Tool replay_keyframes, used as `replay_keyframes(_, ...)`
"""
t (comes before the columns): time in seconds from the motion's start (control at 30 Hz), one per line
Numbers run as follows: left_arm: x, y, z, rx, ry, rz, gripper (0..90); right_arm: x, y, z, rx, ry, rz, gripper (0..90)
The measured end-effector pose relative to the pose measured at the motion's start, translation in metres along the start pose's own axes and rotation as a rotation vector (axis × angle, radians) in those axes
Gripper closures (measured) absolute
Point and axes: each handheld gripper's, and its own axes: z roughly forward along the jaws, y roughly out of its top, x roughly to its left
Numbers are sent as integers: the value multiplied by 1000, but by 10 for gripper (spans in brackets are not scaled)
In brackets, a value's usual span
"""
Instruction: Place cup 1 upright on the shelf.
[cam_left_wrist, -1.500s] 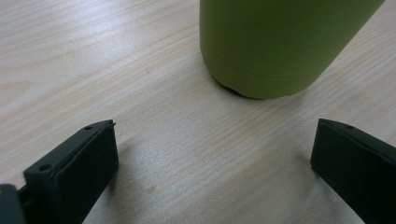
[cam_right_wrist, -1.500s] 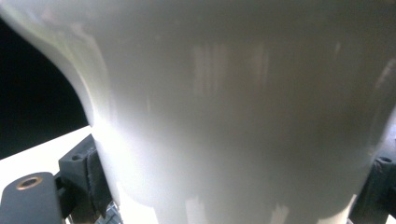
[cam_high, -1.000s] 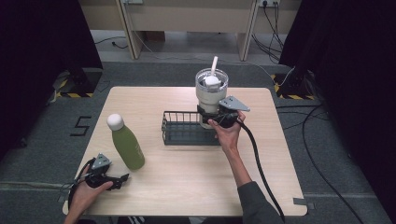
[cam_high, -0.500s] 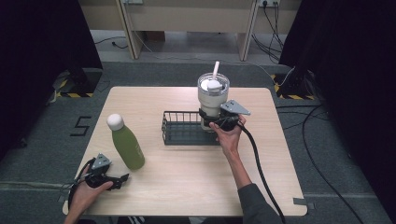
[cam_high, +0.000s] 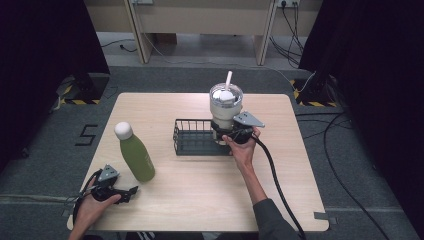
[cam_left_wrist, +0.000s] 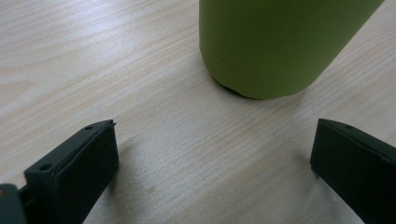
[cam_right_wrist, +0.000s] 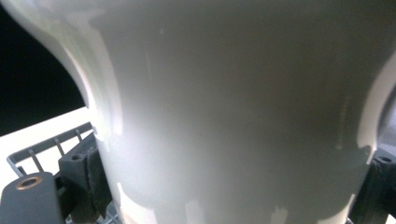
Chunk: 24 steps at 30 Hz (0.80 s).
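Light wooden table (cam_high: 200, 200) on a grey floor. Standing directly on it: a green bottle (cam_high: 136, 156) with white cap, front left, and a black wire basket (cam_high: 192, 136), apparently centre-right.

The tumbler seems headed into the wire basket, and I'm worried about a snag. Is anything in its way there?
Nothing visible. The basket looks bare inside, and the tumbler, clamped in the right gripper, is at its right end. The green bottle stands well off to the left.
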Motion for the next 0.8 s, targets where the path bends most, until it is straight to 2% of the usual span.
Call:
replay_keyframes(0.07, 0, 0, 0, 1, 0, 0, 3, 0, -5, 2, 13, 4, -2, 104)
replay_keyframes(0.4, 0, 0, 0, 0, 1, 1, 5, 3, -10, 0, 3, -5, -46, 103)
replay_keyframes(0.73, 0, 0, 0, 0, 1, 2, 5, 1, -7, -2, 33, 12, -42, 96)
replay_keyframes(0.8, 0, 0, 0, 0, 1, 2, 6, 3, -6, -3, 45, 1, -41, 95)
